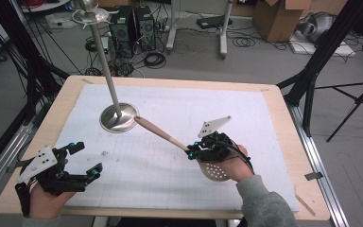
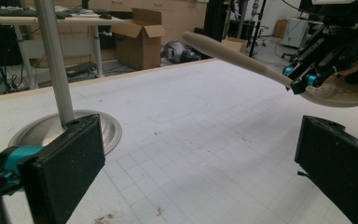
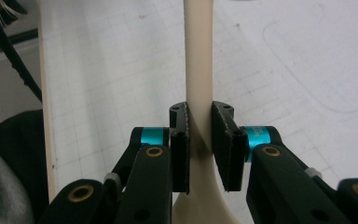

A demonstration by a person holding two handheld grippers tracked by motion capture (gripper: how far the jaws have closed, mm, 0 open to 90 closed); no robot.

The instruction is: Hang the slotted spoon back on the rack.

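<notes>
Right gripper (image 1: 194, 152) fingers pinch the slotted spoon's (image 1: 170, 138) neck, left gripper (image 1: 86, 161) wide; long handle could strike the stand (image 1: 118, 117).

Even, bright light; soft focus

Beige slotted spoon (image 1: 179, 142), silver stand (image 1: 118, 117), white gridded mat (image 1: 170, 165).
</notes>
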